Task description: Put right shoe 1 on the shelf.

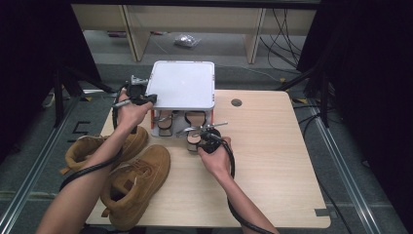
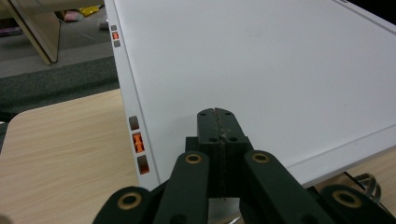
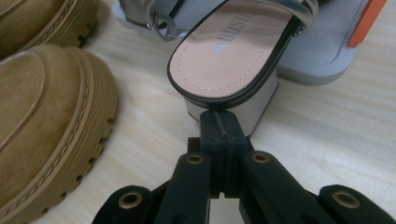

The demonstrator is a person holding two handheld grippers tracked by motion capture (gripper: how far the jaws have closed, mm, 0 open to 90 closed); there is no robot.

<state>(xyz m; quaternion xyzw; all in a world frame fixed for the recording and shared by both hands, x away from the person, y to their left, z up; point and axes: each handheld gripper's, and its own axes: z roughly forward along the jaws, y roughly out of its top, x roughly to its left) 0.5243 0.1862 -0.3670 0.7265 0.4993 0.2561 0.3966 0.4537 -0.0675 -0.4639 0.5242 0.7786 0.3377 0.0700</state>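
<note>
Left gripper (image 2: 217, 122) with jaws pressed shut on nothing, tips resting over the near edge of the white lid (image 1: 183, 84); hand (image 1: 127, 113) raised beside the box's left side, forearm angled in from the lower left. Smooth, flat, matte white panel, with small orange clips along the rim. Under it, a grey rack with orange posts (image 1: 155, 123) holding strapped sandals. Further right, right gripper (image 3: 220, 122) closed too, empty, tips just at the grey block heel of a sandal (image 3: 233, 56): pale pink stitched insole, dark edging, silvery strap. Tan suede boots (image 1: 131, 175) with ridged soles at left on the pale wood table (image 1: 272, 161).
</note>
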